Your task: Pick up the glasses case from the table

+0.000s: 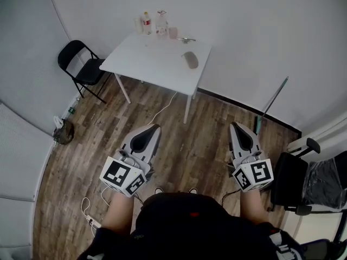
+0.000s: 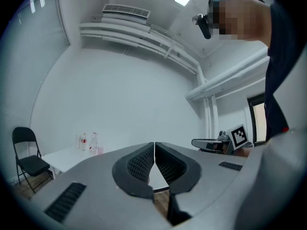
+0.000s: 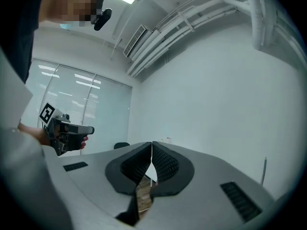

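The glasses case (image 1: 190, 59), a grey oval pouch, lies on the right part of the white table (image 1: 146, 64) far ahead of me. My left gripper (image 1: 153, 128) and right gripper (image 1: 234, 126) are held level close to my body, well short of the table, over the wooden floor. In the left gripper view the jaws (image 2: 154, 145) meet at their tips with nothing between them. In the right gripper view the jaws (image 3: 151, 143) likewise touch, empty. The case does not show in either gripper view.
Bottles (image 1: 147, 23) and a cup stand at the table's back edge, with a pair of glasses (image 1: 185, 39) near them. A black folding chair (image 1: 81, 66) stands left of the table. An office chair (image 1: 295, 186) is at my right. A cable runs across the floor.
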A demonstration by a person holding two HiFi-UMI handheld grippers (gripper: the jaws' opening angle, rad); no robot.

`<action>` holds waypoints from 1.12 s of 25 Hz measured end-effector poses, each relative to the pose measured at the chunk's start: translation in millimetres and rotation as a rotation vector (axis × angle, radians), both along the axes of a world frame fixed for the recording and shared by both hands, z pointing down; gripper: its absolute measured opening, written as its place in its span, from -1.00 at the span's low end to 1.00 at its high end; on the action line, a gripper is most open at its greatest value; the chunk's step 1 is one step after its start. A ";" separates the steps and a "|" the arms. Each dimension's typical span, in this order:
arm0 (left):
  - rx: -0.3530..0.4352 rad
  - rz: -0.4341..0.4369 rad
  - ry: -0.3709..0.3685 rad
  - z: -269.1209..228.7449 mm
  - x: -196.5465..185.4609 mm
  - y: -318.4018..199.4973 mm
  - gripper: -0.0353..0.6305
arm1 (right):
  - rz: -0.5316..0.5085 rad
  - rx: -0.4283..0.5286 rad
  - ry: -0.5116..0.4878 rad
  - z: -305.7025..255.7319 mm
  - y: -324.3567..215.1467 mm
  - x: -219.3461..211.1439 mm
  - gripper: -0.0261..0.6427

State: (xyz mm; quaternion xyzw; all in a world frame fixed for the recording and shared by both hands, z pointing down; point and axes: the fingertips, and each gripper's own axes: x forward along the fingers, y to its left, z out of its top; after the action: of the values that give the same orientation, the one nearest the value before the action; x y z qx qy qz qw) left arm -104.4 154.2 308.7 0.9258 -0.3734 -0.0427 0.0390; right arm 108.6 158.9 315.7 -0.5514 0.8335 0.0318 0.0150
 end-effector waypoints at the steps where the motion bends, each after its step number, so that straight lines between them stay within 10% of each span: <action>1: 0.001 0.000 -0.001 -0.3 1.6 0.0 -0.82 | -0.001 -0.001 -0.004 0.2 -0.3 1.2 -0.86; 28: -0.014 -0.086 -0.056 15.3 85.5 -29.5 -0.82 | -0.125 -0.105 -0.097 53.0 -39.4 83.0 -0.86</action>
State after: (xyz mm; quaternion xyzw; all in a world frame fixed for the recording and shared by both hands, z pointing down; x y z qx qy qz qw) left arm -18.9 124.7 324.0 0.9094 -0.4143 -0.0158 0.0330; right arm 191.6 119.6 368.8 -0.4994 0.8650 -0.0397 0.0281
